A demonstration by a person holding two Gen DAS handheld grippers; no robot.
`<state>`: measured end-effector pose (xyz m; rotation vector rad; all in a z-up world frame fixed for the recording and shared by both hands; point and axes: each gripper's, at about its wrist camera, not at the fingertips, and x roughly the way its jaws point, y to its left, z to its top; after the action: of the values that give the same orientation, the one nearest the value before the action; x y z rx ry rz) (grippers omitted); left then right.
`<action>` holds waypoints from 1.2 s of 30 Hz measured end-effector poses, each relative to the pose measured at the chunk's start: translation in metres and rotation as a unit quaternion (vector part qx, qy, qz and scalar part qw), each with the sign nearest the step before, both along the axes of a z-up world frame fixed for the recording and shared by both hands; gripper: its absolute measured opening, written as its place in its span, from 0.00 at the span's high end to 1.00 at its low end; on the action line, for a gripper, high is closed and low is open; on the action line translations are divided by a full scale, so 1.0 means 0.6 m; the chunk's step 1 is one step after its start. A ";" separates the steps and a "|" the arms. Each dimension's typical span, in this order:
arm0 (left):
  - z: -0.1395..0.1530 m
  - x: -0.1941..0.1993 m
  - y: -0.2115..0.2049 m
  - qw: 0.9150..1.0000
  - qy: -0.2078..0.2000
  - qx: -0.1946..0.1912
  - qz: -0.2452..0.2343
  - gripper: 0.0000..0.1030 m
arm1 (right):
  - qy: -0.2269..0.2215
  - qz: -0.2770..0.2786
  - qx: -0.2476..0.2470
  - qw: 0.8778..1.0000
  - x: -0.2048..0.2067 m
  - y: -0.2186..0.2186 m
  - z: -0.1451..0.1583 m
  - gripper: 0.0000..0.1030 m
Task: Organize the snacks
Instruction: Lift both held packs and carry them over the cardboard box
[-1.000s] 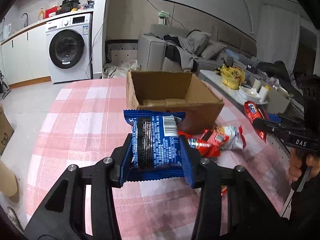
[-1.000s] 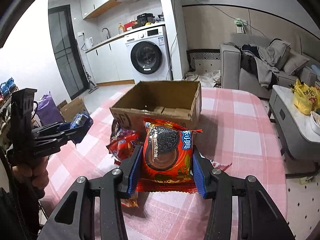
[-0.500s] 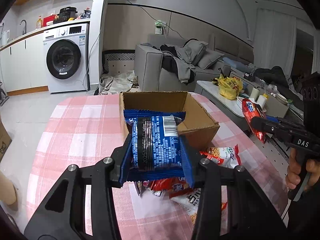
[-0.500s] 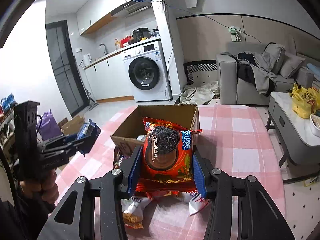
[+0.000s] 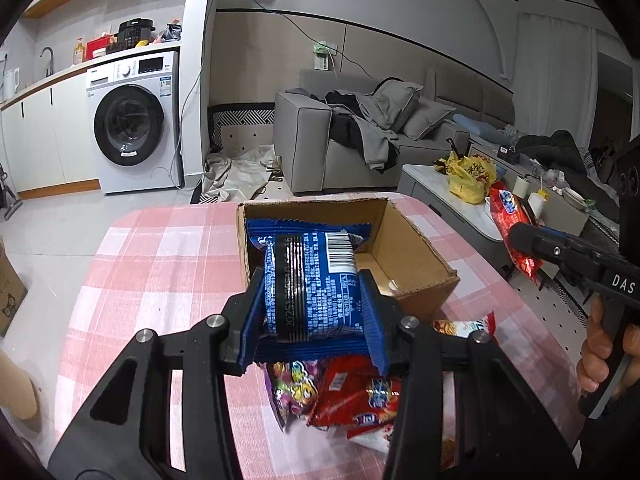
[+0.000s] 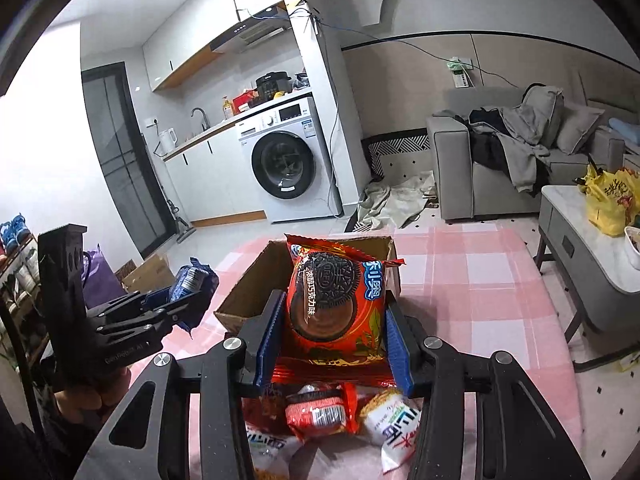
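- Left gripper (image 5: 312,300) clamps a blue biscuit packet (image 5: 310,280); right gripper (image 6: 334,334) clamps a red cookie packet (image 6: 336,300).
- Step in hand — carrying both to the open brown cardboard box (image 5: 404,256); next, I'd say, lower and release inside.

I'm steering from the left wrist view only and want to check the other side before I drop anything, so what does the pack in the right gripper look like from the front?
Observer: The right gripper is shut on a red cookie pack printed with a dark sandwich cookie.
Operator: Anything lying under that gripper?
Observer: Yes, a small red packet and white packets lie on the pink checked tablecloth.
Operator: How does my left gripper look from there?
Observer: The left gripper sits left of the cardboard box, with the blue pack clamped edge-on.
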<state>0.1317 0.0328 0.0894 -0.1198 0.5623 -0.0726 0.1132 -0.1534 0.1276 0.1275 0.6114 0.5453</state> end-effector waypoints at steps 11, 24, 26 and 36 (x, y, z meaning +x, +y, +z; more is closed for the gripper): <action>0.000 0.053 0.010 1.000 -0.001 0.007 0.011 0.61 | 0.002 0.007 -0.008 1.000 0.051 0.042 -0.007 0.54; -0.034 0.120 0.002 1.000 0.016 0.013 0.016 0.61 | 0.020 0.002 -0.003 1.000 0.099 0.059 -0.038 0.54; -0.039 0.132 0.003 1.000 0.019 0.012 0.017 0.61 | 0.023 0.002 -0.007 1.000 0.105 0.063 -0.043 0.54; -0.070 0.181 -0.008 0.999 0.026 0.013 0.019 0.61 | 0.037 0.007 -0.014 0.999 0.139 0.086 -0.079 0.54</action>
<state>0.2403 0.0279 0.0473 -0.1068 0.6123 -0.0257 0.1968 -0.1020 0.0805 0.1169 0.6925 0.5467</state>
